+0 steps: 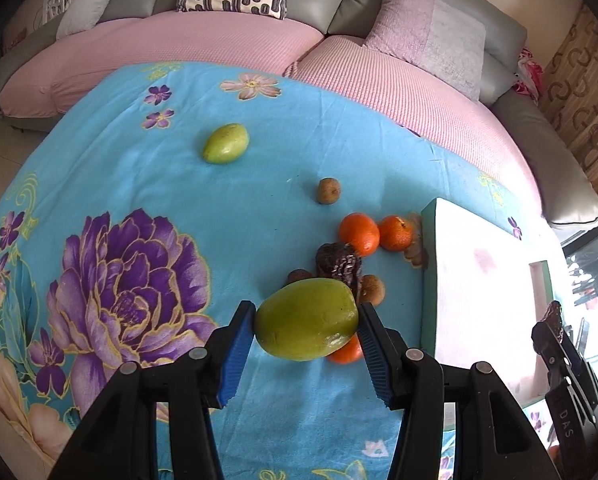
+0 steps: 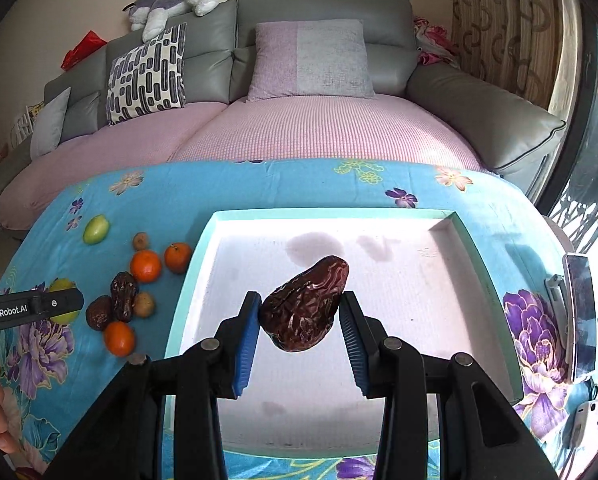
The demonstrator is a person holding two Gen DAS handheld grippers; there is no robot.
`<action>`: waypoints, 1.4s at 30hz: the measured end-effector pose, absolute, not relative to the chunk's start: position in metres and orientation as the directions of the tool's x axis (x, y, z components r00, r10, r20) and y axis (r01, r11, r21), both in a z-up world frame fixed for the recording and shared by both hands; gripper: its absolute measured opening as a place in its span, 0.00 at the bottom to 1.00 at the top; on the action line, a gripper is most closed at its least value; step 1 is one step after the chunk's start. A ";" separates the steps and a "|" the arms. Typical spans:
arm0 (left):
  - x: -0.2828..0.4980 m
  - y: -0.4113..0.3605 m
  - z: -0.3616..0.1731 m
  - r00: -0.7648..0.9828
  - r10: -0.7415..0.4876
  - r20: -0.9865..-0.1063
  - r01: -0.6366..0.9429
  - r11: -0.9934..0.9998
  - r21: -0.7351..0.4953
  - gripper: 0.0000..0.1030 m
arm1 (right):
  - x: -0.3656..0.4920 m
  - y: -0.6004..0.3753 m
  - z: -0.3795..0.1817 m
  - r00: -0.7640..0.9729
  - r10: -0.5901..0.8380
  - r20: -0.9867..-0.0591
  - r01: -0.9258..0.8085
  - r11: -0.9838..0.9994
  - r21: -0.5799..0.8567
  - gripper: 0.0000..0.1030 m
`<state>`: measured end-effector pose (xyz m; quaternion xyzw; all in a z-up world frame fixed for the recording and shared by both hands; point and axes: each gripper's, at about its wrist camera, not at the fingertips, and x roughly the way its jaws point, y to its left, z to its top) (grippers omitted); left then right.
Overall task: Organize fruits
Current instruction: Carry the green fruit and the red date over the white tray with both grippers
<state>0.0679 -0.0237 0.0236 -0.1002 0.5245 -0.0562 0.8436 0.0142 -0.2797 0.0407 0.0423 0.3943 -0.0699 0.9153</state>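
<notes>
Left wrist view
Left gripper (image 1: pixel 306 332): jaws clamped on one green mango (image 1: pixel 306 319), held above the blue floral cloth (image 1: pixel 139 152).
Second green mango (image 1: pixel 224 144): one, at 11 o'clock, apart.
Oranges (image 1: pixel 359 233): three visible, 1 o'clock cluster, beside white tray (image 1: pixel 475 280).

Right wrist view
Right gripper (image 2: pixel 300 322): jaws clamped on one dark wrinkled date (image 2: pixel 303 304), over the tray.
Dates on cloth (image 2: pixel 123 290): two, at 9 o'clock.
Small brown fruits (image 2: pixel 140 241): two.

Tray floor (image 2: pixel 399 300): bare, open under my date.
Fruit cluster (image 1: pixel 355 256): crowds my left side, beside the tray wall.
</notes>
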 end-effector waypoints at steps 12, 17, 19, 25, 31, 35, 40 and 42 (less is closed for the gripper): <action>0.078 -0.132 0.039 0.418 -0.248 -0.874 0.170 0.966 -0.192 0.53 | 0.016 -0.377 0.034 0.645 -0.215 -0.734 0.357 0.933 0.041 0.41; 0.078 -0.170 0.031 0.392 -0.254 -0.884 0.228 0.958 -0.174 0.53 | 0.012 -0.397 0.028 0.631 -0.217 -0.745 0.397 0.915 0.070 0.41; 0.078 -0.182 0.027 0.385 -0.253 -0.887 0.248 0.955 -0.165 0.53 | 0.011 -0.402 0.026 0.628 -0.207 -0.750 0.405 0.910 0.088 0.41; 0.075 -0.211 0.003 0.353 -0.245 -0.903 0.296 0.945 -0.141 0.53 | 0.008 -0.409 0.017 0.616 -0.192 -0.764 0.413 0.905 0.105 0.41; 0.075 -0.223 -0.014 0.344 -0.215 -0.914 0.311 0.945 -0.105 0.53 | 0.012 -0.414 0.004 0.591 -0.180 -0.787 0.418 0.902 0.108 0.41; 0.075 -0.226 -0.016 0.363 -0.200 -0.910 0.315 0.946 -0.082 0.53 | 0.015 -0.417 -0.006 0.576 -0.162 -0.801 0.414 0.903 0.115 0.41; 0.075 -0.226 -0.017 0.367 -0.202 -0.908 0.310 0.947 -0.085 0.53 | 0.020 -0.415 -0.013 0.555 -0.145 -0.819 0.406 0.907 0.115 0.41; 0.075 -0.228 -0.018 0.371 -0.199 -0.907 0.311 0.947 -0.081 0.54 | 0.022 -0.413 -0.014 0.550 -0.139 -0.823 0.400 0.909 0.114 0.41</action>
